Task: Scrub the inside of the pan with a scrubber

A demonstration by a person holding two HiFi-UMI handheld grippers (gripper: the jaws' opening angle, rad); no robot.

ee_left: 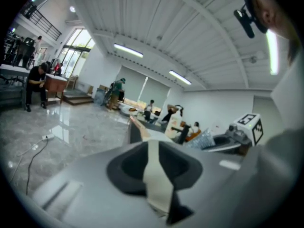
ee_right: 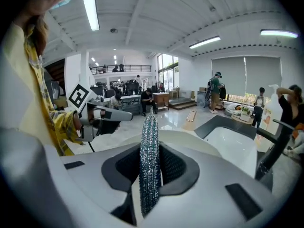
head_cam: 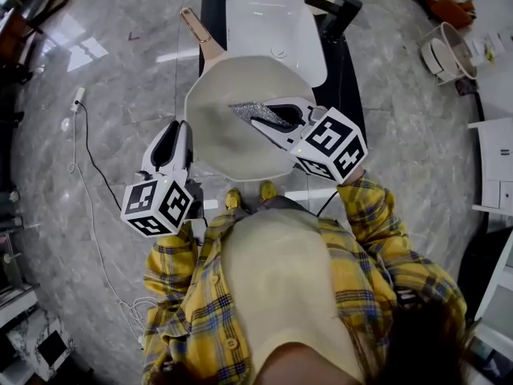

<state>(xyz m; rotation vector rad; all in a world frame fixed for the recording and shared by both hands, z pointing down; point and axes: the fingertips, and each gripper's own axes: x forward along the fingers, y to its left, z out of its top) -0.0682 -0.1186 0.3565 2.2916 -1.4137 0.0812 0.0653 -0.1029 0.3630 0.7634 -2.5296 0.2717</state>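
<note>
"Pan (head_cam: 220, 139) first; where is it?"

"Held up in front of the person, on the near side of the white sink (head_cam: 272, 22); its cream inside faces the head camera; its handle (head_cam: 196, 32) runs off to the far left."

"What holds it?"

"The left gripper (head_cam: 183, 131), at the pan's left edge; in the left gripper view its jaws are drawn in narrow on a cream strip of the rim (ee_left: 154, 175), pads pressing on both sides."

"And the scrubber (head_cam: 244, 111)?"

"A glittery silver pad, pinched edge-on between the jaws of the right gripper (head_cam: 258, 121); it reaches in from the right over the pan's inside; whether it touches the surface I cannot tell."

"Anything round about?"

"A black tap (head_cam: 337, 10) stands at the sink's far right; grey marble floor (head_cam: 120, 70) lies to the left; a yellow checked sleeve (head_cam: 373, 207) leads to the right gripper."
</note>
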